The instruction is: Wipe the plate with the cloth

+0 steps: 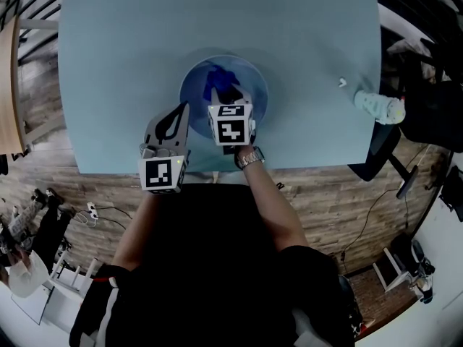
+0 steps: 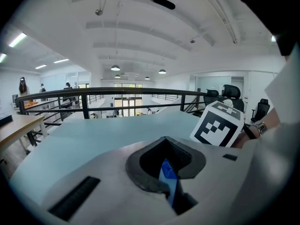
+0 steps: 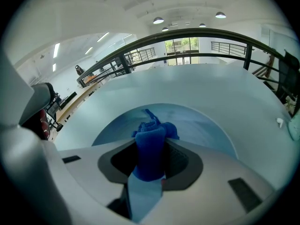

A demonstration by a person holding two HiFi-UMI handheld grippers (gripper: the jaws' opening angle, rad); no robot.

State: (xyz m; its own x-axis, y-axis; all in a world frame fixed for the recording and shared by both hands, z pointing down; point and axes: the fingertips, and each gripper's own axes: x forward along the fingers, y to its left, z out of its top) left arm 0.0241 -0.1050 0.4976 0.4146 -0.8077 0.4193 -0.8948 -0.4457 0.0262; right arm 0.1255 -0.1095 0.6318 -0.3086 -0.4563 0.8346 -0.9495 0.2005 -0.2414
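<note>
A round blue plate (image 1: 249, 85) lies on the pale blue table (image 1: 116, 63), near its front edge. A bunched dark blue cloth (image 1: 219, 82) rests on the plate. My right gripper (image 1: 228, 103) hangs over the near half of the plate and is shut on the cloth (image 3: 150, 149), which sticks out ahead of the jaws above the plate (image 3: 197, 125). At the plate's left front edge, my left gripper (image 1: 180, 113) is shut on the plate's rim. That rim shows as a thin blue sliver (image 2: 167, 175) between its jaws.
A small white object (image 1: 342, 82) lies on the table at the right. A pale speckled thing (image 1: 380, 107) overhangs the right edge beside a dark chair (image 1: 427, 100). A black railing (image 3: 197, 34) runs beyond the far side of the table.
</note>
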